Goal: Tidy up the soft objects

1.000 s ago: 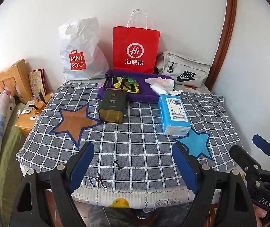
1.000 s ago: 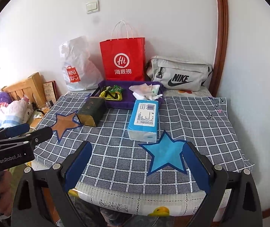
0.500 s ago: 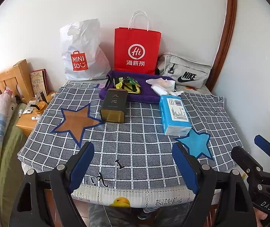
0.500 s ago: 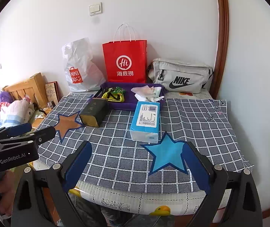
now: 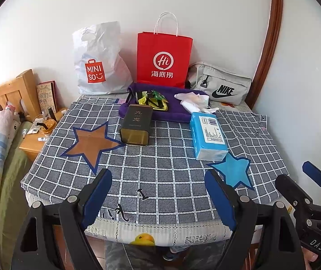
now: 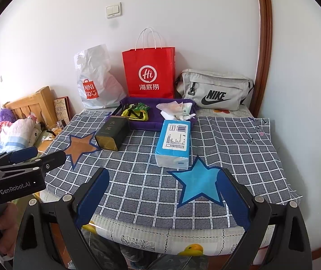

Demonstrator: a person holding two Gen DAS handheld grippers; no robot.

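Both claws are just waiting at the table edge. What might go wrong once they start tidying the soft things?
The blue tissue pack is soft; squeezing it hard may crush it. Beside it, the dark tin lies on its side and might get knocked. The crumpled white tissues on the purple tray are loose and light, so an open right claw may drop some.

The purple fabric tray (image 5: 171, 114) hides its near left corner behind the dark rectangular tin (image 5: 136, 123); the small green and yellow packets (image 6: 135, 111) inside are unreadable
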